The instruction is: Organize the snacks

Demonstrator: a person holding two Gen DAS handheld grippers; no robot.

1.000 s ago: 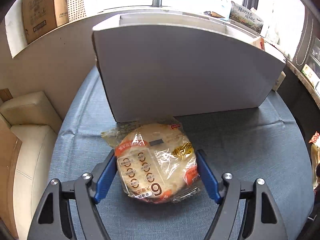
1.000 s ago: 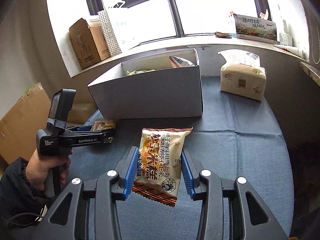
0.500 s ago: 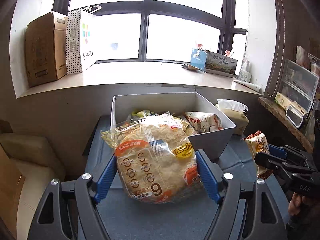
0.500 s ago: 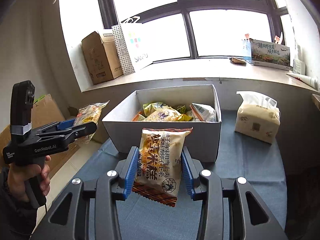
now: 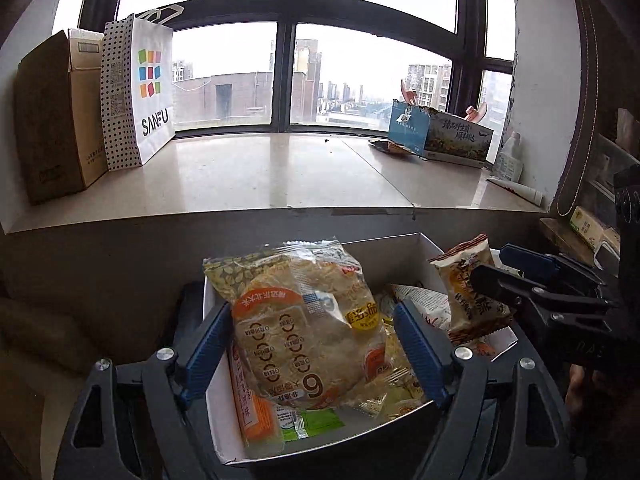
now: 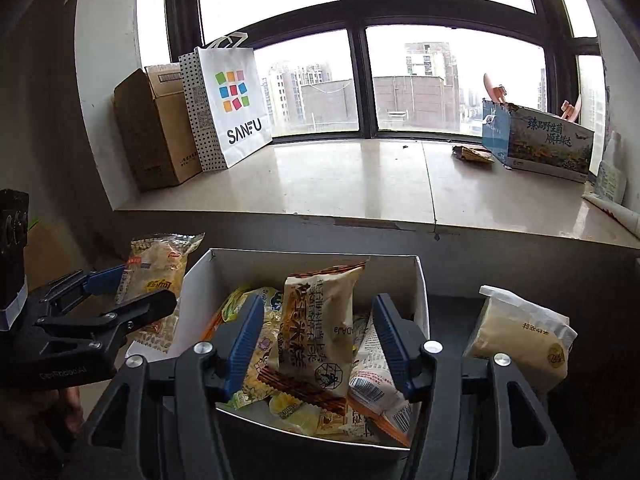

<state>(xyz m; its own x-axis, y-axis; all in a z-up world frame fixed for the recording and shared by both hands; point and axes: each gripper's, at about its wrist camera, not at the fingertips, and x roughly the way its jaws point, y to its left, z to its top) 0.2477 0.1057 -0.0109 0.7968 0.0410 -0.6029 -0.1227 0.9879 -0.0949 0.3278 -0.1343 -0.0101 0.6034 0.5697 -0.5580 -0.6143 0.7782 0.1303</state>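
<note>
Dark-framed window (image 5: 286, 60) at twelve o'clock, pale daylight, stone sill (image 6: 360, 180), cardboard box (image 5: 52, 112) and paper bag (image 6: 230, 100) at ten o'clock

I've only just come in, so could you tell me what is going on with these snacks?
A person is sorting snacks into a white box on the table, with a handheld claw in each hand. The left claw grips a clear packet of round flatbreads, and the right claw grips a beige rice cake packet. Both packets hang above the open box, which already holds several snack packets; neither is released. A tissue pack sits beside the box.
</note>
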